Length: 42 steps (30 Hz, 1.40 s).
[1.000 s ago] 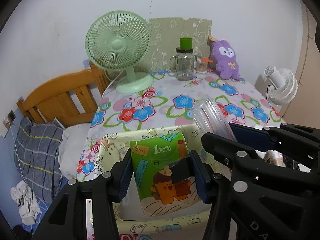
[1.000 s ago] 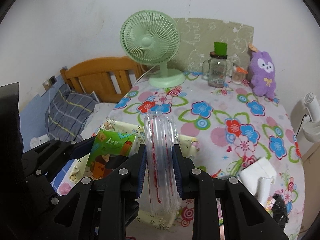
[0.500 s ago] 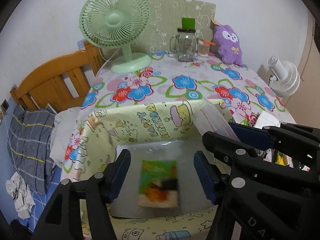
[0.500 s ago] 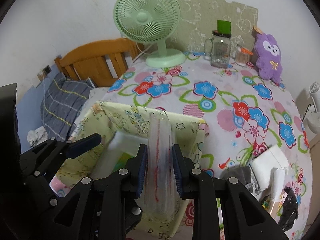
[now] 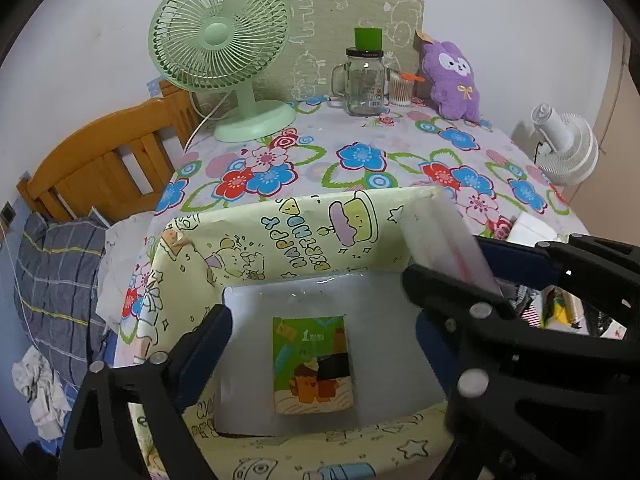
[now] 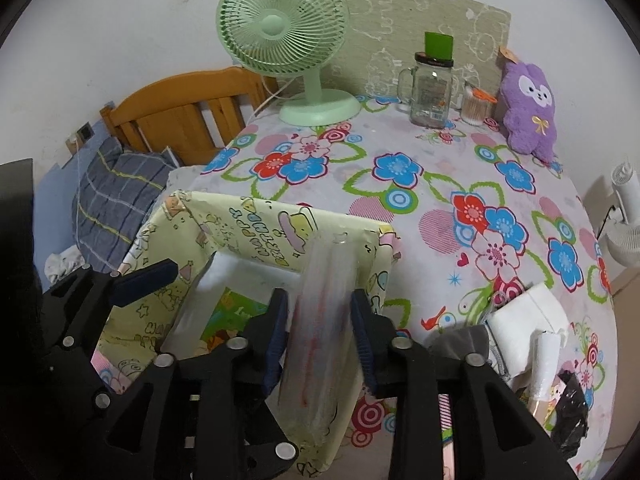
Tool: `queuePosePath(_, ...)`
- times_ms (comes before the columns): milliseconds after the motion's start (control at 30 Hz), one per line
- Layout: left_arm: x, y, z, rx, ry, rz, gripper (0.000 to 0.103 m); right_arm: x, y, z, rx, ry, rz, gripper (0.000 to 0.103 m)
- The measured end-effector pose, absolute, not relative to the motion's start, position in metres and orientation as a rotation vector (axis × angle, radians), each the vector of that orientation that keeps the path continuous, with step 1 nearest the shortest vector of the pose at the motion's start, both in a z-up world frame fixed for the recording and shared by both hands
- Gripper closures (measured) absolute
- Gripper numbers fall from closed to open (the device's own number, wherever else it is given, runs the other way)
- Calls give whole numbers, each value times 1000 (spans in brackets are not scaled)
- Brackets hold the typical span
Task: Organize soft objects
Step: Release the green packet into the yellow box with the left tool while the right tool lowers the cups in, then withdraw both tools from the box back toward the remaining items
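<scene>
A floral-clothed worktop (image 5: 360,152) fills the middle of both views. At its near edge, lower centre, stands a yellow cartoon-print storage box (image 5: 280,236) with a white interior. Flat on the box floor lies a green tissue pack (image 5: 313,364), lower centre of the left view. The left gripper (image 5: 320,344) hangs above it, fingers spread wide, holding nothing. The right gripper (image 6: 320,332), lower centre of the right view, has its fingers closed on a clear plastic pack (image 6: 324,320) over the box's right rim. That pack looks light, squashy and slippery; a mid-body pinch seems best.
</scene>
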State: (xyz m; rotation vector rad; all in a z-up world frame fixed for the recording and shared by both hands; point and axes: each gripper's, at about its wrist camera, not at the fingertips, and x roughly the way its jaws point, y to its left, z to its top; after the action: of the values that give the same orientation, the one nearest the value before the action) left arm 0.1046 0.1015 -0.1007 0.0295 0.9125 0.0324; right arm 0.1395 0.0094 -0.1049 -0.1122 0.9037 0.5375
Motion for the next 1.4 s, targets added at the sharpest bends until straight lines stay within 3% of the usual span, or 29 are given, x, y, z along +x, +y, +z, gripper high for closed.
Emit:
queuePosePath(33,103,102,-99,25,908,35,6,138,8,-103,-107,899,548,54)
queuePosePath(100,99,102,-94,31,894,45,5,136,7,-99,-98,885,551,34)
queuePosePath(167,96,99,-89,41,879,52,3,132,2,-94,-89,853,535,29)
queuePosePath(700,77,59,-56,78,780,40,3,108,-39,-61,-63,757,505,29)
queuePosePath(1400,66,-13,-45,78,716,-84,3,85,-118,-43,-48,658,356,19)
